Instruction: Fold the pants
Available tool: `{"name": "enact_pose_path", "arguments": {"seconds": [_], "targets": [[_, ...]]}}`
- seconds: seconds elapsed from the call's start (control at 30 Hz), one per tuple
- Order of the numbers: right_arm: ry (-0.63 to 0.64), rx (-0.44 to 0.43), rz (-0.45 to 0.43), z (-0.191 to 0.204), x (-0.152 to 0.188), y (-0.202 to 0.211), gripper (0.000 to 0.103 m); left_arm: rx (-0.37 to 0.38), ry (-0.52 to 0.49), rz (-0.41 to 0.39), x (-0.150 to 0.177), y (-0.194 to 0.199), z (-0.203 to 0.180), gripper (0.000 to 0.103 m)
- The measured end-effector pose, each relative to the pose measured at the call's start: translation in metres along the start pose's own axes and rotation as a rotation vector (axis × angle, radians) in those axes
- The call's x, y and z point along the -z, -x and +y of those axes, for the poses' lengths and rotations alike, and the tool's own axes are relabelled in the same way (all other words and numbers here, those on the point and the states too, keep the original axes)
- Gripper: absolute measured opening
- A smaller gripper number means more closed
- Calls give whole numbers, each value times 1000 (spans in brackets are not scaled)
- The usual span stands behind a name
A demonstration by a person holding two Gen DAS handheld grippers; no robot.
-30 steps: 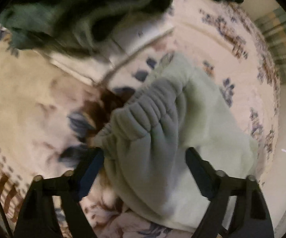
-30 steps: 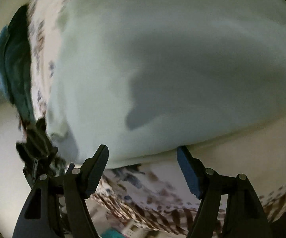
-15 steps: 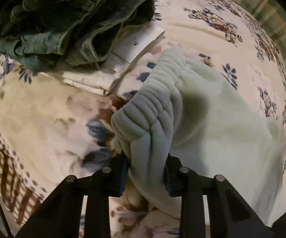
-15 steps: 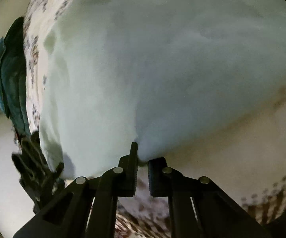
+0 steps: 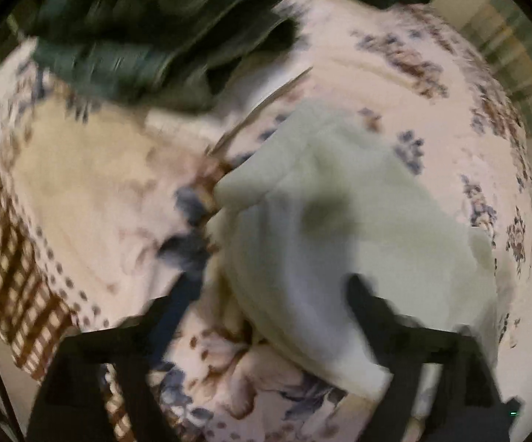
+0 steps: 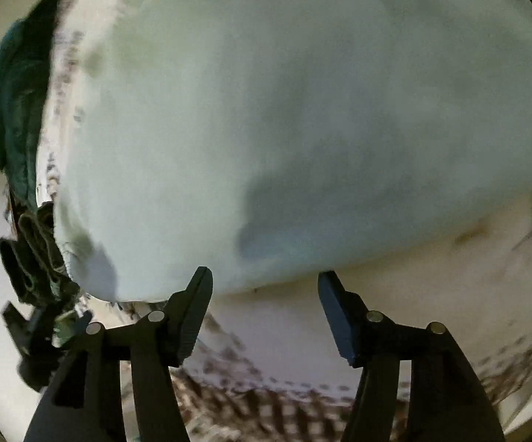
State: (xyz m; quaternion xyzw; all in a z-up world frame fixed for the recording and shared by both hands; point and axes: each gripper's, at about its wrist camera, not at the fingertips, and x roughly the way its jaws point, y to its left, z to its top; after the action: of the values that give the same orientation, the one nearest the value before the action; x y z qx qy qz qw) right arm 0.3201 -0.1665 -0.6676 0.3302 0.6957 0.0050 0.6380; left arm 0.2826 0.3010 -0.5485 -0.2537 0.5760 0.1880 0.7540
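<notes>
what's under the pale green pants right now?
The pale green pants lie on the floral bedspread, which shows all around them; whatever sits beneath the fabric itself is covered. Left gripper and right gripper are both open, not under it.

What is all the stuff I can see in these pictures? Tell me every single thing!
pants: one pair, pale mint green, lying on the bedspread, just ahead of both grippers.
bedspread: one, cream with blue and brown flowers and a brown checked border, under everything.
dark green clothes: a blurry heap, count unclear, at the far end of the bedspread.
white folded item: one, partly under the dark heap; too blurred to name.
left gripper: one, black, open, fingers either side of the pants' near edge.
right gripper: one, black, open, at the pants' edge, holding nothing.
</notes>
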Motion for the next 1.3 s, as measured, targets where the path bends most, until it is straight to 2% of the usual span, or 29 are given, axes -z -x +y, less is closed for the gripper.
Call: {"name": "enact_pose_path", "arguments": {"seconds": [0.07, 0.1, 0.17, 0.2, 0.23, 0.3, 0.37, 0.47, 0.53, 0.6, 0.7, 0.77, 0.8, 0.83, 0.9, 0.93, 1.0, 1.07, 1.1, 1.13, 1.2, 1.23, 1.3], "targets": [[75, 7, -96, 20, -10, 24, 63, -14, -90, -76, -10, 2, -25, 98], [117, -24, -136, 33, -20, 34, 63, -18, -153, -119, -18, -2, -42, 99], [202, -94, -154, 63, -48, 40, 62, -41, -220, -138, -37, -19, -58, 99], [252, -118, -159, 81, -67, 38, 56, -71, -238, -134, -44, -30, -62, 99], [290, -120, -171, 97, -88, 33, 39, -104, -241, -118, -52, -44, -62, 99], [324, -135, -134, 126, -123, 12, 21, -135, -211, -89, -65, -64, -51, 99], [347, -128, -98, 143, -157, -12, 19, -145, -144, -62, -74, -80, -31, 99], [381, -21, -98, 158, -195, -44, 14, -62, -21, -17, -72, -93, 3, 103], [343, 10, -67, 154, -213, -64, 6, -48, -12, -13, -68, -96, 7, 103], [303, -13, -44, 147, -220, -78, 5, -52, -13, -23, -65, -93, 4, 103], [284, -57, -46, 139, -217, -68, 6, -51, -21, -35, -62, -75, -10, 103], [309, -106, -54, 130, -202, -43, 14, -82, -74, -77, -52, -54, -30, 103], [316, -139, -72, 125, -192, -25, 29, -117, -122, -101, -48, -44, -42, 103], [314, -188, -119, 111, -177, 2, 60, -145, -187, -135, -39, -30, -57, 103], [289, -257, -209, 76, -150, 44, 92, -139, -282, -183, -21, -11, -82, 103], [267, -279, -262, 54, -135, 66, 92, -139, -343, -194, -8, -4, -98, 103], [195, -239, -370, -6, -104, 110, 92, -116, -448, -166, 16, 0, -126, 103], [121, -144, -432, -65, -76, 141, 92, -87, -519, -117, 43, -4, -153, 103], [69, -67, -464, -98, -61, 157, 92, -65, -555, -84, 60, -10, -170, 103], [4, 10, -492, -136, -47, 174, 92, -59, -579, -65, 69, -16, -182, 103], [-113, 81, -537, -198, -30, 195, 92, -33, -616, -12, 94, -31, -212, 103], [-193, 99, -562, -236, -24, 206, 92, -18, -622, 5, 103, -36, -223, 103], [-312, 85, -584, -292, -22, 214, 92, 10, -631, 63, 121, -54, -252, 103]]}}
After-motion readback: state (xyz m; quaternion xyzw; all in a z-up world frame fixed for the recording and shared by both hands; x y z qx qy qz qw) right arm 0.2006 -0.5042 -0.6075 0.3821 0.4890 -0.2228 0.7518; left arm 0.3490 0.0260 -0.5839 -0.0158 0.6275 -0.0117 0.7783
